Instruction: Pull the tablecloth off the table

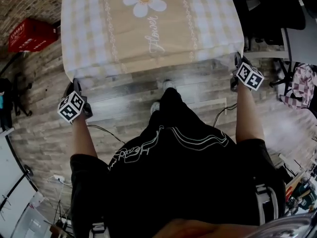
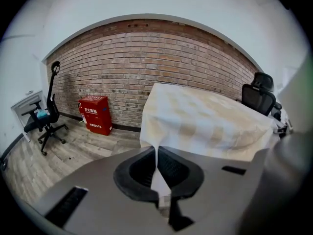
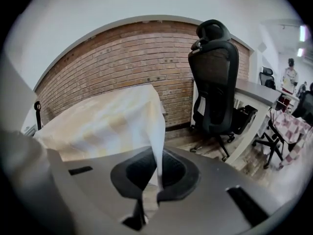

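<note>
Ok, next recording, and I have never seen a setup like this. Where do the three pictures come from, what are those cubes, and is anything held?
There is no robot here. A person stands holding a two-jaw gripper in each hand. The head view is from a camera on the person's head, looking down. The marker cubes are part of the grippers. The other two views come from cameras riding on each gripper, looking along its jaws. A beige checked tablecloth with a daisy print hides the table. The left gripper is shut on its near left corner, and the right gripper on its near right corner.

Head view steeply down; two low views across tablecloth (image 1: 148, 33)
</note>
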`<state>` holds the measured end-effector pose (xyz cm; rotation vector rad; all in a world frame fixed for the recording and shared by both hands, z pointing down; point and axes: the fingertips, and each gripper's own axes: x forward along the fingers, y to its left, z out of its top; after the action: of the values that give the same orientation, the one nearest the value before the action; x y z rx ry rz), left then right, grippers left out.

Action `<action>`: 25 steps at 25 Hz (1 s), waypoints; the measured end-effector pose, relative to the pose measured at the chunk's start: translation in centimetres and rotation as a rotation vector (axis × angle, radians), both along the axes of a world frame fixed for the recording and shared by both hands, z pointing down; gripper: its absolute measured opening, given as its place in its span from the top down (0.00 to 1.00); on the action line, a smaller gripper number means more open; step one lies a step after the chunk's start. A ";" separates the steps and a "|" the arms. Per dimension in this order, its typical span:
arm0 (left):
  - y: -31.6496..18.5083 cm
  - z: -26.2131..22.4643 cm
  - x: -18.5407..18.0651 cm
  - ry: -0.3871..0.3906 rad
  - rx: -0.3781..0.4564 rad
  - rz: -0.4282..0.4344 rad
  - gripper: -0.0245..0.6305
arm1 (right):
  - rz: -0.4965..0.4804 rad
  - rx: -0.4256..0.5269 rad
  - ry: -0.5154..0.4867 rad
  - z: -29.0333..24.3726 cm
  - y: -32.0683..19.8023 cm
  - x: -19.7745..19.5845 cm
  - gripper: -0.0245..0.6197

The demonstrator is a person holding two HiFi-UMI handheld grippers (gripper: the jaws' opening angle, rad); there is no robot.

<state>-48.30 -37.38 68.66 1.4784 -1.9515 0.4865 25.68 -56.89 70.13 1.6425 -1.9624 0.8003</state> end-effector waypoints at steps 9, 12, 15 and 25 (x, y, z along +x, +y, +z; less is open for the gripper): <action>0.3 -5.1 0.5 0.074 0.110 -0.044 0.95 | 0.020 0.058 -0.035 -5.8 0.6 0.0 0.96; 0.4 -7.1 0.8 0.081 0.148 -0.038 0.95 | 0.023 0.073 -0.063 -7.5 0.8 -0.4 0.96; 0.3 -9.0 1.2 0.103 0.192 -0.041 0.95 | 0.037 0.102 -0.148 -9.9 1.2 -1.3 0.96; -1.7 -16.5 5.1 0.169 0.331 0.025 0.95 | 0.000 0.220 -0.253 -16.8 1.2 -5.1 0.96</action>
<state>-43.18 -39.11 52.18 1.6871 -1.9453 0.0438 20.62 -55.69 53.35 1.7348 -2.2959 0.8541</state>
